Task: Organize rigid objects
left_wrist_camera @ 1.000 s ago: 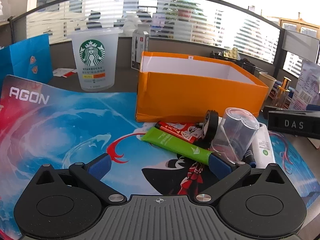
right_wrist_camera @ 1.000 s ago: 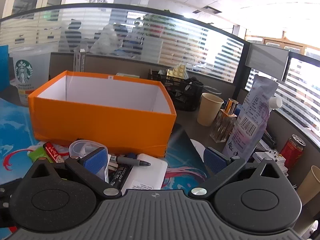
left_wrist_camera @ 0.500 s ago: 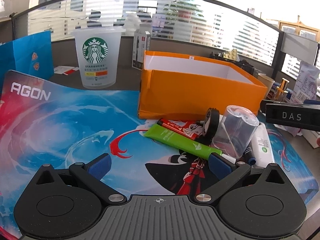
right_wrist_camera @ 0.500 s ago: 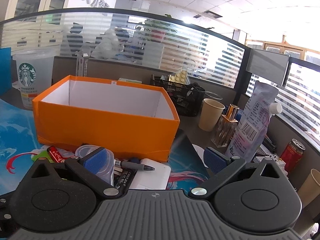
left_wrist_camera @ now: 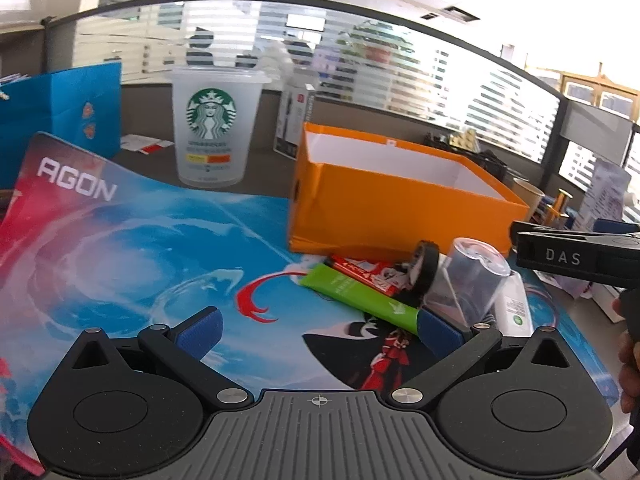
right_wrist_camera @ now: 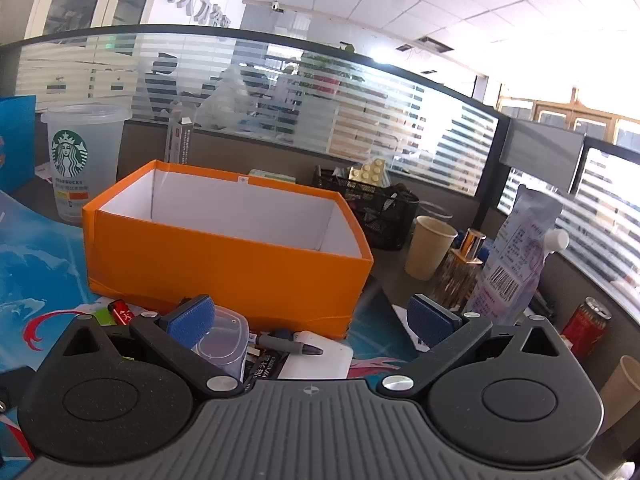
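Since a second ago both grippers have drawn back and risen a little, so the orange box sits lower and farther off in each view, and the right gripper's black body marked "DAS" now reaches further into the left wrist view.

The left gripper (left_wrist_camera: 318, 326) hangs above a blue and red desk mat (left_wrist_camera: 120, 256) printed "AGON", its jaws wide apart and holding nothing. The right gripper (right_wrist_camera: 310, 318) likewise has its jaws spread wide and empty.

One open orange box (left_wrist_camera: 400, 216) with a white inside stands on the counter; no contents show in it. Against its near wall lies a small pile: one green tube (left_wrist_camera: 360, 294), one red tube (left_wrist_camera: 360, 270) beside and partly under it, one black wheel-shaped item (left_wrist_camera: 426, 270) on edge, one clear plastic container (left_wrist_camera: 474, 280) on its side, one white bottle (left_wrist_camera: 514, 308) partly hidden behind the container, one grey marker pen (right_wrist_camera: 288, 342) and one flat white rectangular item (right_wrist_camera: 320, 358) under the pen. The left gripper's right pad covers the tip of the green tube.

One frosted Starbucks cup (left_wrist_camera: 210, 136) stands upright behind the mat, well apart from the pile. One blue paper bag (left_wrist_camera: 60, 116) is cut off at the left edge. To the right of the box stand one paper cup (right_wrist_camera: 430, 248), one spouted pouch (right_wrist_camera: 516, 256) and one red can (right_wrist_camera: 586, 326). Part of a hand (left_wrist_camera: 628, 364) shows at the right edge of the left view.
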`<state>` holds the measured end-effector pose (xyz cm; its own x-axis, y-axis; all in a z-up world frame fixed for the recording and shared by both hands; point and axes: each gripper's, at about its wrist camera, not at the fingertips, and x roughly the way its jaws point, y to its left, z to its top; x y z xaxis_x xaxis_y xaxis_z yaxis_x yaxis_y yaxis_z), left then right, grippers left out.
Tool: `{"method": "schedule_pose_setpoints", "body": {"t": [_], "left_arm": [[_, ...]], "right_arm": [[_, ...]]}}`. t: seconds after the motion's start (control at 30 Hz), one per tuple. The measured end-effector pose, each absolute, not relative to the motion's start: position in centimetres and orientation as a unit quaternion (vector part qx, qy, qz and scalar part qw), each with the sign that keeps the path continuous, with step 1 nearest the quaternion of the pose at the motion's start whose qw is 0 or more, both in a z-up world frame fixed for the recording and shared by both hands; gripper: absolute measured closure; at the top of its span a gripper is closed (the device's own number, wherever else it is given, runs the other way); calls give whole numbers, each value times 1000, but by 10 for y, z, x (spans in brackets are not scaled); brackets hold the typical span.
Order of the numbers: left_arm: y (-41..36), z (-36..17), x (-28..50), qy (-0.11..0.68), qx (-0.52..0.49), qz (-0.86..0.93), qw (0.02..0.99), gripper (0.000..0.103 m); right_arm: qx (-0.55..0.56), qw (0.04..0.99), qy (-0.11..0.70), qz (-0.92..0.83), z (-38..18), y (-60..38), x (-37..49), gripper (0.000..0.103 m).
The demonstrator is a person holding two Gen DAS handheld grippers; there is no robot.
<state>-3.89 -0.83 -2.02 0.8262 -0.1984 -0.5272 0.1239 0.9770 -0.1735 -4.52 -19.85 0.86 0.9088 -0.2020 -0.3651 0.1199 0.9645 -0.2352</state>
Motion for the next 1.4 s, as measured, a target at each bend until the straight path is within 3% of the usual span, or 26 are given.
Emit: {"method": "schedule_pose_setpoints", "body": {"t": [0.5, 0.63, 0.93, 1.23, 1.4], "left_arm": [[-34, -34, -17, 291, -70, -86, 950, 0], [-43, -38, -4, 281, -89, -79, 952, 0], [-55, -61, 32, 353, -90, -58, 930, 0], [-72, -67, 42, 334, -55, -51, 939, 0], [-92, -73, 46, 331, 21, -52, 942, 0]], "right_arm": [[-95, 970, 207, -87, -5, -223, -36, 0], [-65, 971, 211, -90, -13, -244, -37, 0], [-21, 967, 247, -66, -42, -267, -40, 0], [39, 959, 281, -23, -68, -269, -36, 0], [22, 962, 269, -38, -70, -265, -34, 13]]}}
